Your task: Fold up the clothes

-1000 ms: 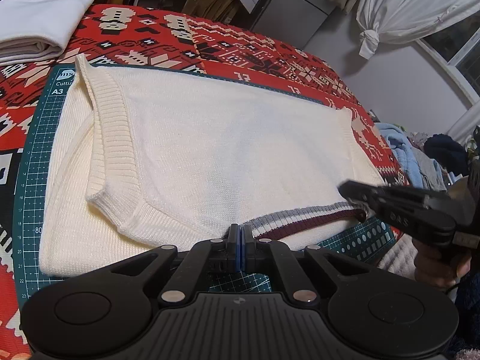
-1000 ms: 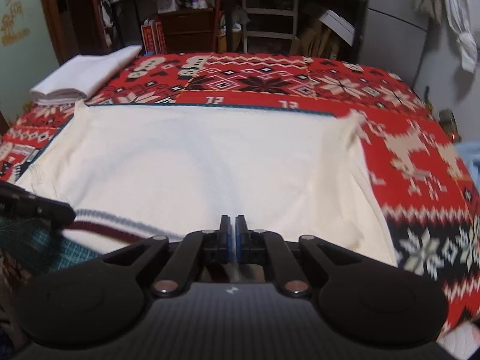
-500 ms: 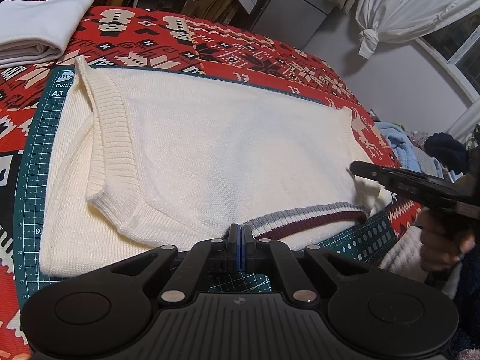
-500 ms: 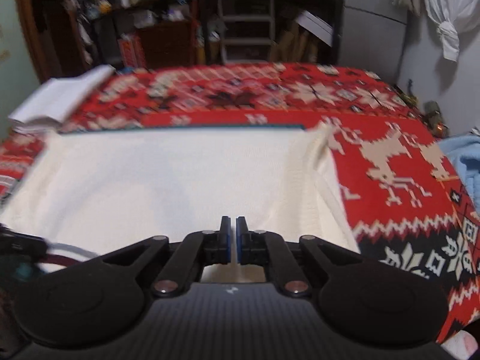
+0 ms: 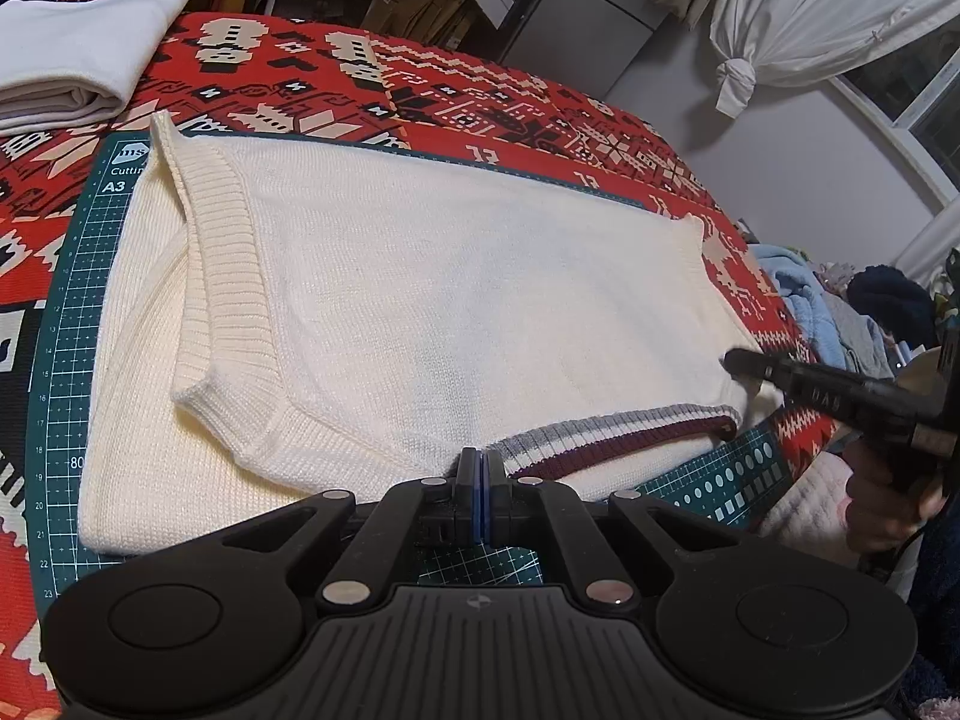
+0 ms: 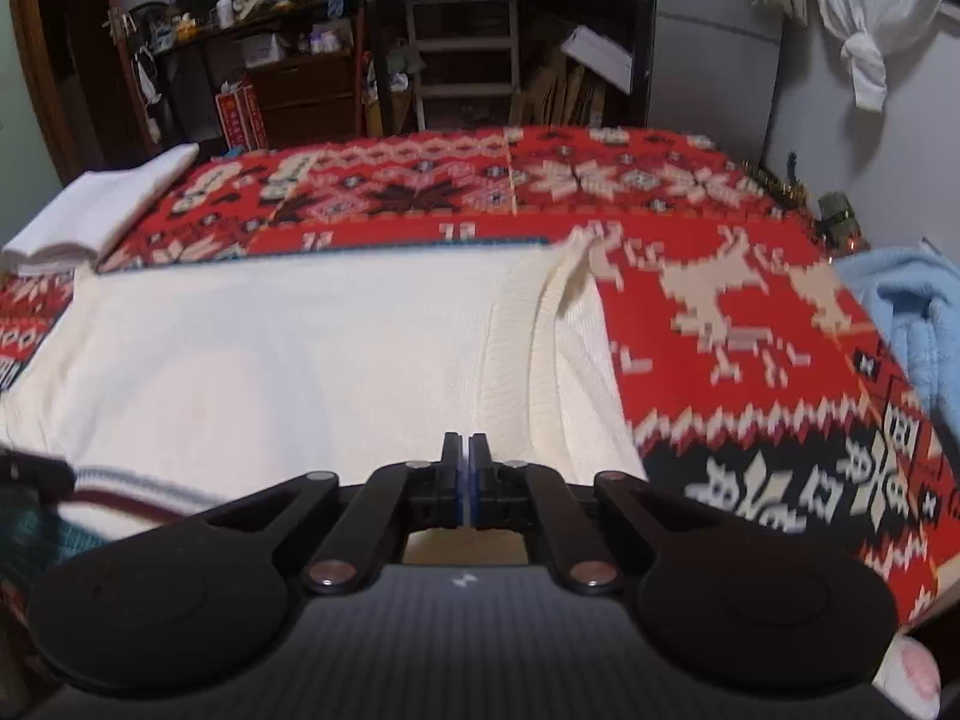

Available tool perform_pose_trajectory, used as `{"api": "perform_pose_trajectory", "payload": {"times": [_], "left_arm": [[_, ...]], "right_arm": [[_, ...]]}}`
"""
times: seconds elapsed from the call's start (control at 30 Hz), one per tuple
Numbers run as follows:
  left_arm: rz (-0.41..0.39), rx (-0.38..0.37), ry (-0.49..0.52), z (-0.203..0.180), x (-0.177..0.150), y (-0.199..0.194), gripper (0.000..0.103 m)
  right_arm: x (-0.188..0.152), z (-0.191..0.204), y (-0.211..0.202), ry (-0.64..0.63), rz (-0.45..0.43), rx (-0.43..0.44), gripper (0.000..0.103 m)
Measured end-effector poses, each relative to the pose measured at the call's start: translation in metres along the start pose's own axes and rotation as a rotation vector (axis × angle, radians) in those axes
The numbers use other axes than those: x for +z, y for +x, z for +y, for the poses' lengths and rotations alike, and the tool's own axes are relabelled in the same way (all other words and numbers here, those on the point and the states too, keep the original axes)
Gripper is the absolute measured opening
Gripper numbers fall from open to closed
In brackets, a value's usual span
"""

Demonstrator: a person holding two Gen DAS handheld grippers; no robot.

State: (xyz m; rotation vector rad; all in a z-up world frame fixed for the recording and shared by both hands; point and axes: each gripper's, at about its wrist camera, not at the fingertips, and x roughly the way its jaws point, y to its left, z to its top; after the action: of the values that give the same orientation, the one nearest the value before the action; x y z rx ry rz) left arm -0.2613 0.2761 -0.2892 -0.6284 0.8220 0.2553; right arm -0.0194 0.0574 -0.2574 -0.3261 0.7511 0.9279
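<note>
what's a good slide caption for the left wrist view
Left gripper shut at the striped collar of a cream knit sweater on a green cutting mat.

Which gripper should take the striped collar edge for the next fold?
Left, probably. The left gripper sits right at the striped collar of the sweater, jaws shut. The right gripper is over plain knit near the sweater's right edge, further from the stripes.

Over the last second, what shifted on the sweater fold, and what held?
The right claw, shut and seemingly empty, drifted from the striped collar to the cream sweater's right edge. The left claw stayed shut near the collar; the sweater and folded white cloth did not move.
</note>
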Motion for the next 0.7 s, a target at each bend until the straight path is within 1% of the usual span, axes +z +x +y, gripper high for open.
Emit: {"api": "perform_pose_trajectory", "payload": {"times": [0.1,0.2,0.3,0.43,0.5,0.6,0.63,0.7], "left_arm": [[0.001,0.001,-0.001,0.000,0.000,0.000,0.003],[0.001,-0.001,-0.003,0.000,0.000,0.000,0.003],[0.001,-0.003,-0.004,0.000,0.000,0.000,0.003],[0.000,-0.006,-0.004,0.001,0.000,0.000,0.003],[0.000,-0.010,-0.007,0.001,0.000,0.000,0.003],[0.000,-0.016,-0.010,0.002,0.000,0.000,0.003],[-0.001,-0.017,-0.011,0.003,0.000,0.000,0.003],[-0.001,-0.018,-0.012,0.003,0.000,0.000,0.003]], "right_arm": [[0.013,0.002,0.010,0.012,-0.008,-0.004,0.001],[0.019,0.008,0.024,0.006,-0.002,-0.015,0.001],[0.012,0.012,0.032,-0.036,-0.001,-0.039,0.000],[-0.001,0.006,0.018,-0.070,-0.004,-0.033,0.000],[-0.007,0.003,0.011,-0.082,-0.001,-0.052,0.000],[-0.011,0.001,-0.002,-0.060,0.001,-0.056,0.000],[-0.011,0.003,-0.006,-0.053,-0.002,-0.052,0.001],[-0.011,0.009,-0.014,-0.043,-0.014,-0.016,0.002]]}}
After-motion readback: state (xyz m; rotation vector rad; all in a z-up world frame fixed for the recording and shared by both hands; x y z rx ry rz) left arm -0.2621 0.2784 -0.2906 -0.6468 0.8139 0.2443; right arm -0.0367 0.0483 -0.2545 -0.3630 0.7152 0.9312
